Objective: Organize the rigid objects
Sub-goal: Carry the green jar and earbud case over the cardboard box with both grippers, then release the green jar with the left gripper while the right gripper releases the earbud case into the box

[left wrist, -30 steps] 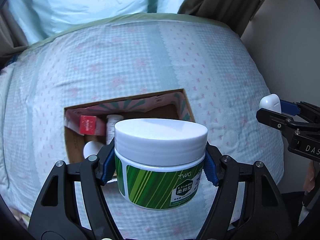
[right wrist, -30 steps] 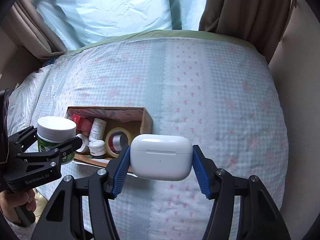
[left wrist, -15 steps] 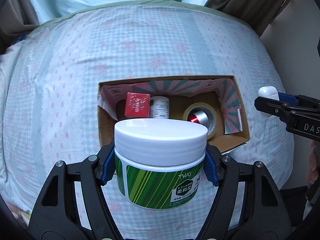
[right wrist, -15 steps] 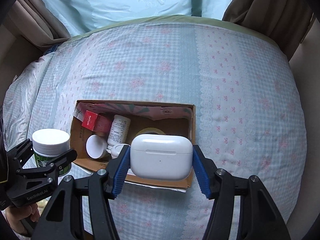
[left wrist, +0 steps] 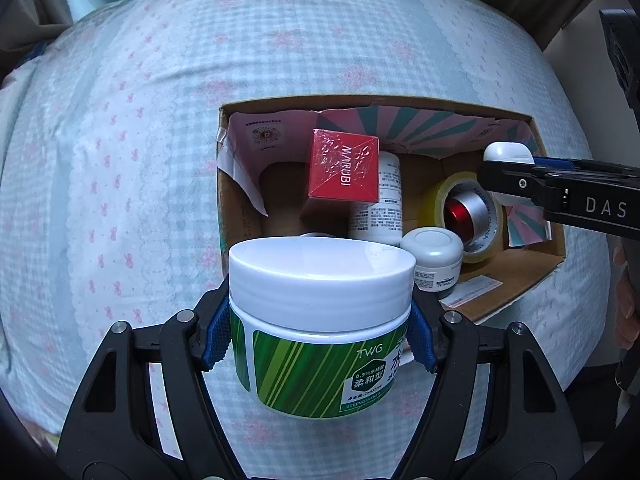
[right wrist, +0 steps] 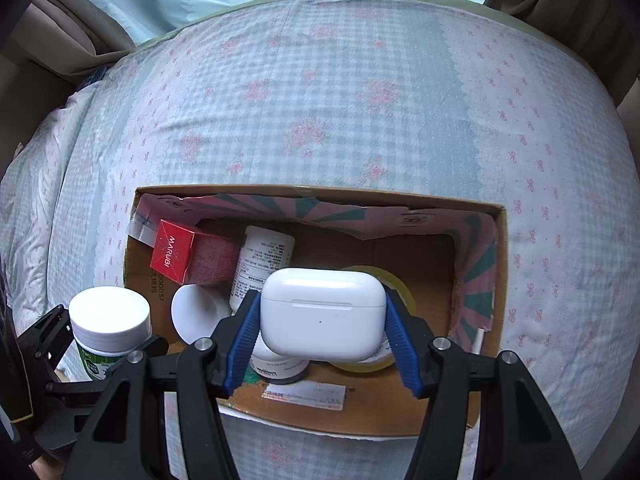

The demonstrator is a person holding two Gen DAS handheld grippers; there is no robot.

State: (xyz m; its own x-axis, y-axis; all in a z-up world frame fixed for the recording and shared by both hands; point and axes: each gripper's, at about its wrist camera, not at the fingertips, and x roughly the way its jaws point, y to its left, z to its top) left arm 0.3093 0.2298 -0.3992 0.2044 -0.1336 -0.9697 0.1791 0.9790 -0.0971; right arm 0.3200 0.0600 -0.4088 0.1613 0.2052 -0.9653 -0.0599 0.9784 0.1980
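Observation:
My left gripper (left wrist: pixel 320 332) is shut on a white-lidded jar with a green striped label (left wrist: pixel 320 320), held above the near left edge of an open cardboard box (left wrist: pixel 556 256). My right gripper (right wrist: pixel 322 330) is shut on a white earbud case (right wrist: pixel 322 312), held over the box's (right wrist: pixel 502 264) middle. The jar also shows in the right wrist view (right wrist: pixel 108 320) at the box's left side. The earbud case shows in the left wrist view (left wrist: pixel 508 156) over the box's right part.
In the box lie a red carton (left wrist: pixel 344 170), a white bottle (left wrist: pixel 378 208), a small white jar (left wrist: pixel 434 256), a yellow tape roll (left wrist: pixel 464 216) and a white lid (right wrist: pixel 196 312). The box sits on a checked bed cover (right wrist: pixel 320 100). Curtains hang behind.
Both grippers have moved forward and down toward the box, with jar and earbud case still held. The box looks much larger and nearer in both views.

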